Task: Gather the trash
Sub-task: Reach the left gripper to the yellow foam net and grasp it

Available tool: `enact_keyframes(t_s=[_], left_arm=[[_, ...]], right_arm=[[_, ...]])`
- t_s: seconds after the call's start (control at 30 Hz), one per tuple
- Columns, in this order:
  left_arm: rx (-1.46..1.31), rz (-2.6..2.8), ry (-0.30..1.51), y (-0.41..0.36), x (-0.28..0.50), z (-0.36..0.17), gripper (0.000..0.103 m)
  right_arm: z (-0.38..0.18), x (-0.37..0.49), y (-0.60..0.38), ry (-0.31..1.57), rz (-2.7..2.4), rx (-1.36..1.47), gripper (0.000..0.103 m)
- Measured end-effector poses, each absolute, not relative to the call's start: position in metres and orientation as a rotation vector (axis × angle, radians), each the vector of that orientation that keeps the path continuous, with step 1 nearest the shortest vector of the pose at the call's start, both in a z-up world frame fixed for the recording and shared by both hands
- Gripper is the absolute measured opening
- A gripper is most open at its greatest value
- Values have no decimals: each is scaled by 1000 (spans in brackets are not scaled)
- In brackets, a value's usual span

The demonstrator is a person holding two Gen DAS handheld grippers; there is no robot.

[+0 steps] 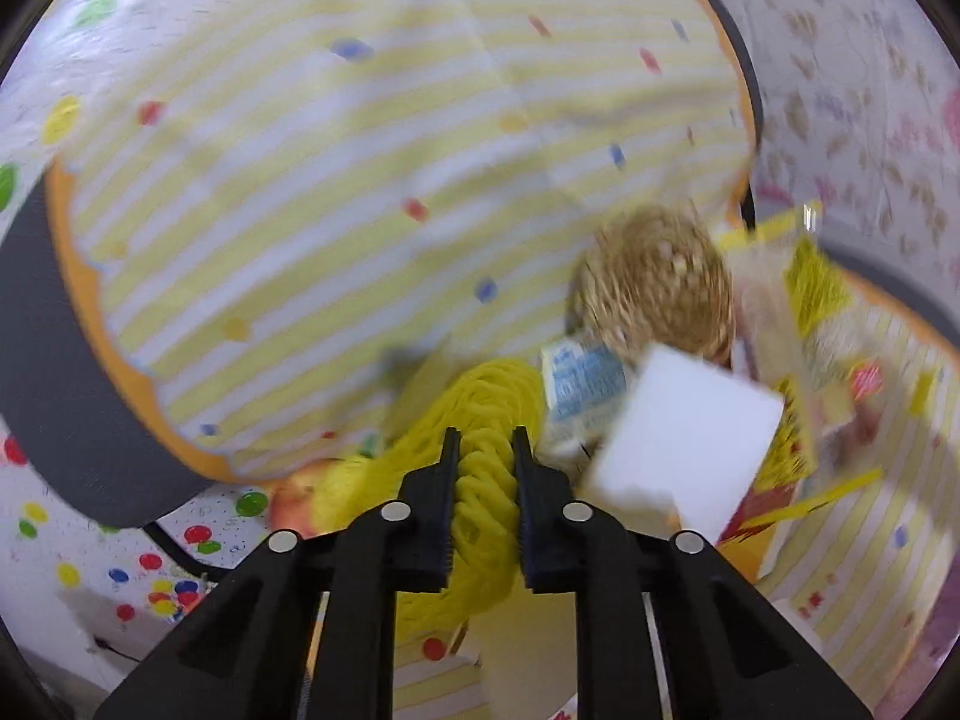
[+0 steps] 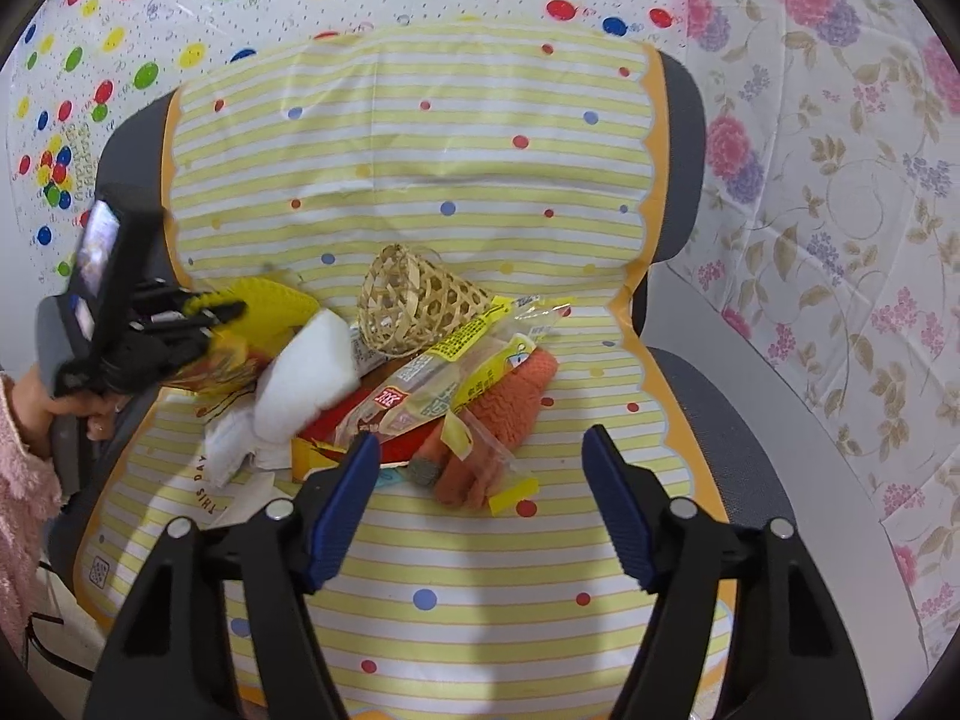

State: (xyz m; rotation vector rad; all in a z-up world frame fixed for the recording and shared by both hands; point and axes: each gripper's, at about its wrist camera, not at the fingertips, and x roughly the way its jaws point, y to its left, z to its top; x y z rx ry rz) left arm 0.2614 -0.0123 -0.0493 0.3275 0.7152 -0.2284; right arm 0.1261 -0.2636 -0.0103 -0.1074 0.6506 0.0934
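Observation:
A pile of things lies on a chair under a yellow-striped cover (image 2: 420, 180). My left gripper (image 1: 486, 450) is shut on a yellow knitted cloth (image 1: 480, 516) at the pile's left side; it also shows in the right wrist view (image 2: 210, 312), held by a hand. Beside it lie a white foam block (image 1: 678, 450) (image 2: 306, 378), a woven bamboo basket (image 1: 654, 282) (image 2: 414, 300), clear snack wrappers with yellow labels (image 2: 456, 366), an orange fuzzy glove (image 2: 504, 414) and crumpled white paper (image 2: 228, 444). My right gripper (image 2: 480, 468) is open and empty, hovering over the seat in front of the pile.
The chair's grey back and seat edges (image 2: 684, 180) show around the cover. Dotted plastic sheeting (image 2: 180, 12) hangs behind on the left, floral sheeting (image 2: 840, 210) on the right. An apple-like fruit (image 1: 300, 492) lies by the yellow cloth.

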Motion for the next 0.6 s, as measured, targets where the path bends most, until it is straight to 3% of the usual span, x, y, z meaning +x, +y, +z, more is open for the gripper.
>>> enact_keyframes(t_s=[0.13,0.37,0.6], left_arm=[[93,-247,618,27,233,4,13],[6,-136,493,44,168,51,12],[-110,-12,495,72,108,37,12]], right_arm=[[-4,116,-270,630,94,-79,69],[-2,101,-267,620,147,-40,68],[-10,95,-262,632,157,-34,31]])
